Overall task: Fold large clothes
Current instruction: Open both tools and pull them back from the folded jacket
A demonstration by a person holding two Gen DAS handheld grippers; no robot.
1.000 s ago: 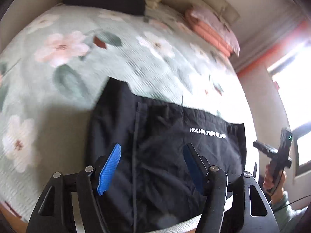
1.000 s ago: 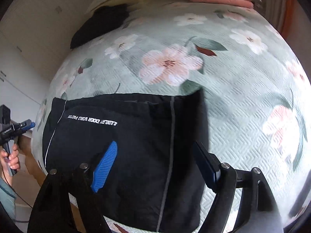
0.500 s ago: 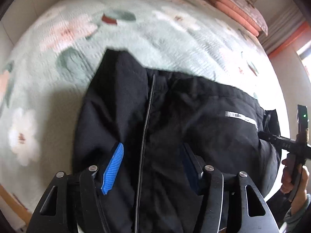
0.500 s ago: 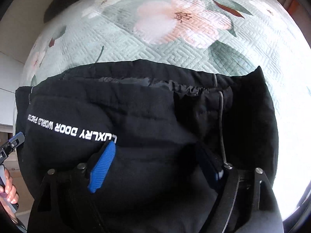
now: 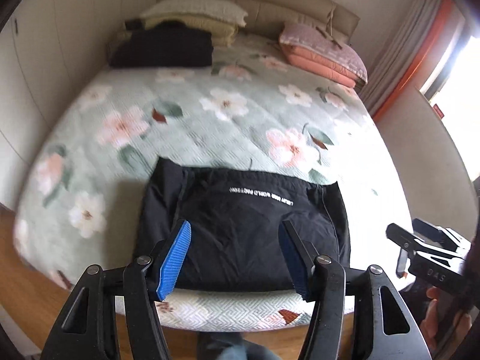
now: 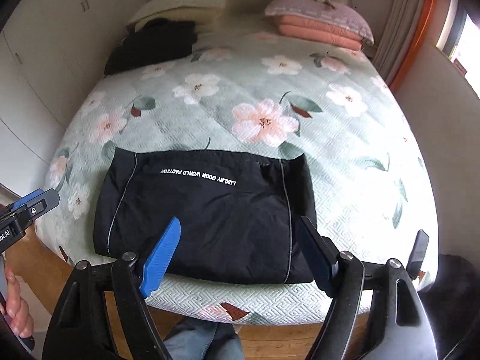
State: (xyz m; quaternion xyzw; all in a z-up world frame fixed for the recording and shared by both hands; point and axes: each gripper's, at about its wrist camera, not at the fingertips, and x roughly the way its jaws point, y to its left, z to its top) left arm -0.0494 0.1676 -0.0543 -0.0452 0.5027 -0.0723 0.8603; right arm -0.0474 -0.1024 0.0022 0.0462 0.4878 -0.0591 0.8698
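Right wrist view: both grippers pulled back from bed since half second ago. Left gripper [image 5: 234,258] and right gripper [image 6: 240,252] gape, hold nothing. Folded black jacket [image 6: 207,213] lies flat at foot edge of bed [image 6: 360,156]; fold looks finished.

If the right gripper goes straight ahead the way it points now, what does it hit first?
Most likely the folded black garment on the bed: it fills the space between the open right gripper fingers, near the bed's front edge. Depth is unclear from this fisheye view.
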